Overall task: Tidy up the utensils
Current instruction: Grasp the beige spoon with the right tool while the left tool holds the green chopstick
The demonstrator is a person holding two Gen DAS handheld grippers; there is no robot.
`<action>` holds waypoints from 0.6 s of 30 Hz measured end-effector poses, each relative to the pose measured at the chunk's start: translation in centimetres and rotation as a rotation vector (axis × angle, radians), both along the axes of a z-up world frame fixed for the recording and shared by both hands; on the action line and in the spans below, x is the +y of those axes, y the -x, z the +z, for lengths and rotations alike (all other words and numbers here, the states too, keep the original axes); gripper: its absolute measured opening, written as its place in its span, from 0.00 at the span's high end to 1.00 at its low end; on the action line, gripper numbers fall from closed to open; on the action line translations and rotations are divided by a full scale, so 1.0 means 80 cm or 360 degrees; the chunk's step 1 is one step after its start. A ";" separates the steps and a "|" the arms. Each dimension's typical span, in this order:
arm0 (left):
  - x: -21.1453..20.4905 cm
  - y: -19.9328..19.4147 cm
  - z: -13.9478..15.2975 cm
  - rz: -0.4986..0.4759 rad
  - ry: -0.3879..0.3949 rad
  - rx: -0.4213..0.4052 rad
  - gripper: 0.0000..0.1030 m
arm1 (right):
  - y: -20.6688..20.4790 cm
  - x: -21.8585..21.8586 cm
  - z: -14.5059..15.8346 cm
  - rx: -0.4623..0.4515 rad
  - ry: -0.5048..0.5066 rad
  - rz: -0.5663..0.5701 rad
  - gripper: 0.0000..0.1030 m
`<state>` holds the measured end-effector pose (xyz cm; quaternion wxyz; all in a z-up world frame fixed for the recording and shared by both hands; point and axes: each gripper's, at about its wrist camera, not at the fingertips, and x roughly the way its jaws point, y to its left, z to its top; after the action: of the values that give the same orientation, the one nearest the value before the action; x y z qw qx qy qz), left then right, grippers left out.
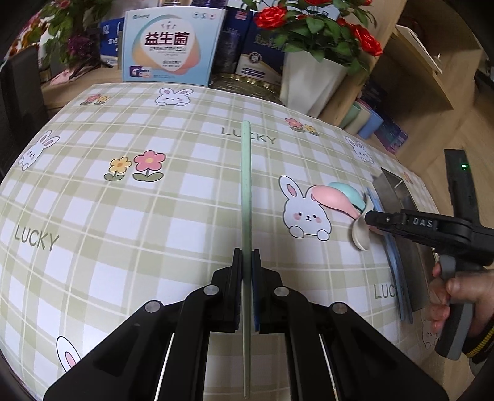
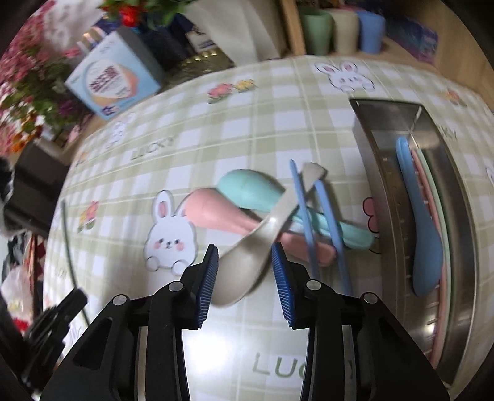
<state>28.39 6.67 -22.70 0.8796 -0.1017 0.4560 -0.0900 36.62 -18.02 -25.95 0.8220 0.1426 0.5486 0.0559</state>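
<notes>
My left gripper (image 1: 247, 253) is shut on a pale green chopstick (image 1: 246, 185) that points away over the checked tablecloth. In the right wrist view, my right gripper (image 2: 244, 250) has the bowl of a beige spoon (image 2: 244, 271) between its blue pads, which touch it on both sides. The spoon's handle lies across a pink spoon (image 2: 216, 212), a teal spoon (image 2: 247, 188) and two blue chopsticks (image 2: 304, 209). A metal tray (image 2: 370, 148) on the right holds a blue spoon (image 2: 423, 246) and pale utensils. The right gripper (image 1: 369, 219) also shows in the left wrist view.
A printed box (image 1: 171, 46) and a white pot of red roses (image 1: 311, 80) stand behind the table. Green, beige and blue cups (image 2: 342, 29) sit on a shelf at the back. A hand (image 1: 457, 290) holds the right gripper's handle near the table's right edge.
</notes>
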 end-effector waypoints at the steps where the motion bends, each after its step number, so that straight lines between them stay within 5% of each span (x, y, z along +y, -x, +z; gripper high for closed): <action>1: 0.002 0.001 0.000 0.0005 0.0004 -0.0001 0.95 | -0.003 -0.001 -0.002 0.0003 0.0006 -0.0015 0.66; 12: 0.002 0.003 -0.006 0.0002 0.0020 0.0020 0.95 | -0.024 0.001 -0.015 -0.0036 0.0097 -0.0087 0.73; 18: -0.001 0.005 -0.008 -0.0004 0.0016 0.0035 0.95 | -0.009 0.010 -0.017 -0.0068 0.0046 0.0029 0.93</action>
<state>27.98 6.58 -23.33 0.8739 -0.1066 0.4652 -0.0924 37.36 -17.25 -27.33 0.8349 0.1245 0.5330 0.0585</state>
